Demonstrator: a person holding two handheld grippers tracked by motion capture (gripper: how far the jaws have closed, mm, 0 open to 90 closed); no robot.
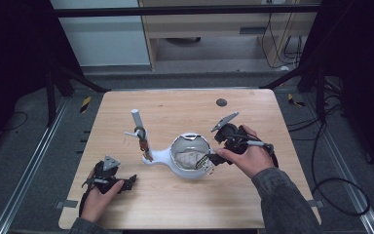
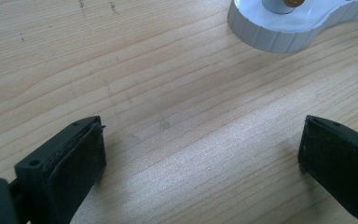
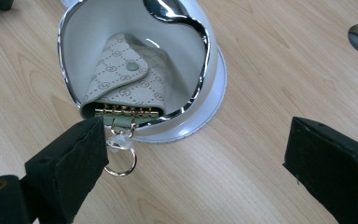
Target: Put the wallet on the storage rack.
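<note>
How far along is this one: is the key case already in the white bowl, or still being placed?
Mostly done. The key case lies inside the white bowl, its key ring hanging over the rim. The right tongs stand open beside it, pads pressing on nothing. The left tongs are open over bare table. Perhaps left: tucking the ring in and withdrawing.

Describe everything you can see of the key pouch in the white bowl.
The key pouch is pale, monogram-patterned, leather-looking, its flap closed by one snap. It leans tilted inside the chrome-rimmed white bowl, its open end resting over the rim. A gold row of key hooks shows there, and a silver ring hangs outside. The right gripper stands open, not gripping it.
</note>
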